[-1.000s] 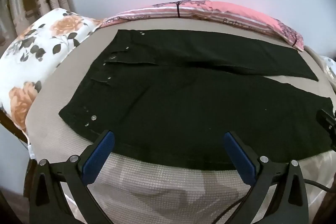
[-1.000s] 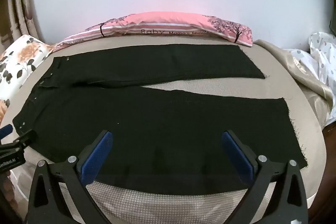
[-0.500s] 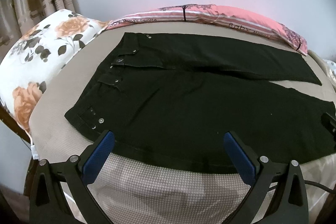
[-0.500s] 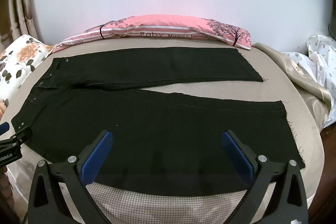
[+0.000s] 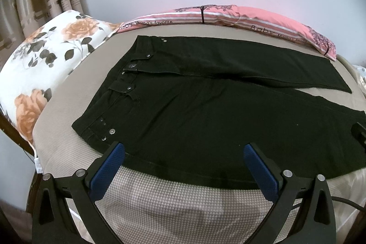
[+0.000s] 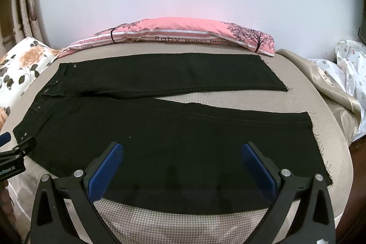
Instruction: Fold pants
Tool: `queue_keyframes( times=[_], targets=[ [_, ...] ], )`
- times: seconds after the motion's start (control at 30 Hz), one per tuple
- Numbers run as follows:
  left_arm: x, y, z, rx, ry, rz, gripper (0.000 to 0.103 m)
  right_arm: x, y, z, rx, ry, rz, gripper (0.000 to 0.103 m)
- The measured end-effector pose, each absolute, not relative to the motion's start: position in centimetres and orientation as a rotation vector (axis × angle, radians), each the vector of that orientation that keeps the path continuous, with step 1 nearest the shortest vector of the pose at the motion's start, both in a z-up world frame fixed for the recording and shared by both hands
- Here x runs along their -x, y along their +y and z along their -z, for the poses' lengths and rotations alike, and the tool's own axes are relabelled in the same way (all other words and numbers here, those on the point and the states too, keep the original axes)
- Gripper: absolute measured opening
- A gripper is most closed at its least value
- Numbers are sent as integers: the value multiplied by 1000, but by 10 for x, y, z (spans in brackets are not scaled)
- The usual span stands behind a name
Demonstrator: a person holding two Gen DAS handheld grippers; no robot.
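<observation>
Black pants (image 5: 205,111) lie flat on the beige bed, waistband to the left, both legs spread apart to the right; they also show in the right wrist view (image 6: 173,129). My left gripper (image 5: 184,152) is open and empty, hovering over the near edge of the pants close to the waistband corner (image 5: 91,129). My right gripper (image 6: 181,151) is open and empty above the near leg, left of its frayed hem (image 6: 315,143). The left gripper's tip shows in the right wrist view (image 6: 13,148).
A floral pillow (image 5: 45,74) lies left of the waistband. A pink striped pillow (image 6: 183,36) lies along the far wall. Crumpled beige and dotted white fabric (image 6: 343,74) lies right of the bed. The bed's front edge (image 6: 183,225) is below the grippers.
Both grippers have drawn back and up a little from the pants, staying open. The left view has swung slightly left, showing more of the waistband. The pants have not moved.
</observation>
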State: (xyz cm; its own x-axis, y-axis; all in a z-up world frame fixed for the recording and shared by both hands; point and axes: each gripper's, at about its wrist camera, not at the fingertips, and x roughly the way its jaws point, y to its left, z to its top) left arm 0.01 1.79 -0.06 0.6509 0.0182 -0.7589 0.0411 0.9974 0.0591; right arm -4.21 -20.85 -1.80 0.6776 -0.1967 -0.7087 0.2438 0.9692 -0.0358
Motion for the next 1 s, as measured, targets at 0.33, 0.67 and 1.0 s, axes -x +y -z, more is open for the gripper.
queue_keyframes(
  times=[0.33, 0.67, 1.0],
  targets=[
    [1, 19, 0, -83, 846, 8, 103, 42, -207, 18, -70, 782, 245, 103],
    [2, 18, 0, -85, 846, 6, 103, 42, -207, 18, -74, 782, 244, 103],
    [2, 18, 0, -88, 843, 6, 103, 42, -205, 17, -75, 779, 241, 103]
  ],
)
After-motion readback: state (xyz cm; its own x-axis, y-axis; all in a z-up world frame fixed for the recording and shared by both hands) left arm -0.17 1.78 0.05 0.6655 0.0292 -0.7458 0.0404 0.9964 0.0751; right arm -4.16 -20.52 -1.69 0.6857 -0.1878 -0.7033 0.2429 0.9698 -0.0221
